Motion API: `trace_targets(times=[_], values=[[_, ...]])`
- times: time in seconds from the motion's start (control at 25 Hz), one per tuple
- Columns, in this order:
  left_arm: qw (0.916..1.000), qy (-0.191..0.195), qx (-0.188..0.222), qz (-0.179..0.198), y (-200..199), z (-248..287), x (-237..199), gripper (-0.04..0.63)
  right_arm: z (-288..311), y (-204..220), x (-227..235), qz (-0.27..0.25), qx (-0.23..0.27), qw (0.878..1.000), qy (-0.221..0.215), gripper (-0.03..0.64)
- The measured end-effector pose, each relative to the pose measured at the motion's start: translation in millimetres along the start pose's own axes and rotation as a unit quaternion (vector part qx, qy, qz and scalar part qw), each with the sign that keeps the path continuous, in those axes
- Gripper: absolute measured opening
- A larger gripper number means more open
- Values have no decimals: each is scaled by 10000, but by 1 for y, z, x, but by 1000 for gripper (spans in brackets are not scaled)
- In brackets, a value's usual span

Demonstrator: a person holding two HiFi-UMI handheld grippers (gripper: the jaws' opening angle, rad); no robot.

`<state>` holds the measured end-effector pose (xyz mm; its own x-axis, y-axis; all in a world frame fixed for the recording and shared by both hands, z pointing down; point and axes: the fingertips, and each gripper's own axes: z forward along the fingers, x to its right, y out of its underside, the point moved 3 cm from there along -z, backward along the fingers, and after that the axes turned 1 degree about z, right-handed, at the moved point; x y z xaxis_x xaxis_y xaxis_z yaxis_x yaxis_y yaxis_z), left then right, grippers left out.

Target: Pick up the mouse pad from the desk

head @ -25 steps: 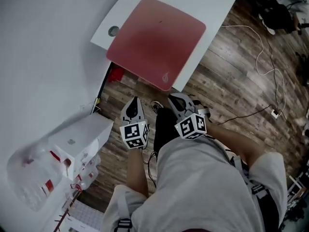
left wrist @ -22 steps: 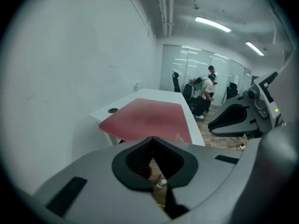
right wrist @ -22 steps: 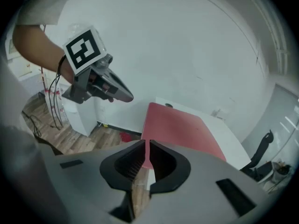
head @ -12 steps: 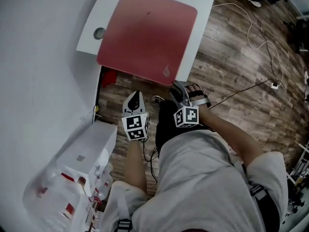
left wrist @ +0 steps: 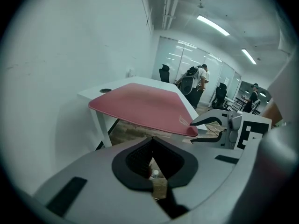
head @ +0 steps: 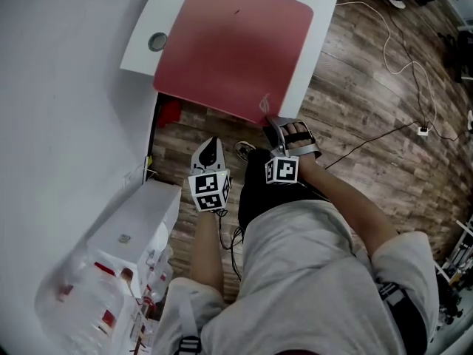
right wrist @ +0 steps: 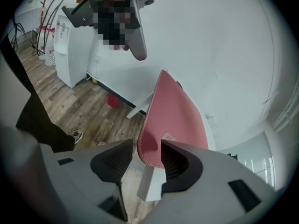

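Observation:
The red mouse pad [head: 233,46] lies on the white desk [head: 144,28], its near edge hanging past the desk's front. My right gripper [head: 273,124] is at the pad's near right corner. In the right gripper view its jaws are opening and the pad's corner [right wrist: 152,148] stands between the pads [right wrist: 180,162] without being pressed. My left gripper [head: 211,145] hangs below the desk's front edge, shut with nothing in it [left wrist: 152,143]. The left gripper view shows the pad [left wrist: 140,106] from the side and the right gripper [left wrist: 208,129] at its corner.
A round grommet hole [head: 157,41] sits in the desk's left corner. A red object [head: 170,113] lies under the desk on the wood floor. A white cabinet [head: 133,228] stands at the left, and a cable [head: 406,72] runs across the floor at the right.
My right gripper has opened its jaws and moved up to the pad's near corner, which now sits between them. The left gripper has shifted slightly and stays shut.

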<state>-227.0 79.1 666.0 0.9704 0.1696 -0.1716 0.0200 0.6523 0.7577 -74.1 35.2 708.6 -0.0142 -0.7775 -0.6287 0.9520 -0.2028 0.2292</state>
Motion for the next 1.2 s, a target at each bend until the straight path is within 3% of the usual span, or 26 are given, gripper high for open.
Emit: trace_targets(times=[0.16, 0.24, 0.28, 0.48, 0.88, 1.04, 1.2], values=[[9999, 10, -4, -102, 1, -1, -4, 12, 3, -3, 6, -100, 26, 9999, 71, 190], [9999, -3, 23, -141, -1, 0, -6, 12, -2, -7, 9, -51, 168, 9998, 100, 134], [9999, -8, 40, -148, -3, 1, -8, 12, -6, -10, 12, -5, 227, 9996, 175, 74], [9999, -54, 106, -74, -12, 5, -16, 12, -14, -14, 27, 190, 347, 9990, 183, 52], [9947, -193, -11, 1014, -35, 12, -33, 12, -25, -25, 69, 464, 451, 9974, 316, 51], [9935, -26, 49, 1134, -49, 18, -33, 15, -27, -29, 91, 539, 526, 9962, 436, 51], [9893, 118, -118, 1446, -51, 33, -32, 110, -27, -34, 113, 709, 623, 9944, 470, 51]])
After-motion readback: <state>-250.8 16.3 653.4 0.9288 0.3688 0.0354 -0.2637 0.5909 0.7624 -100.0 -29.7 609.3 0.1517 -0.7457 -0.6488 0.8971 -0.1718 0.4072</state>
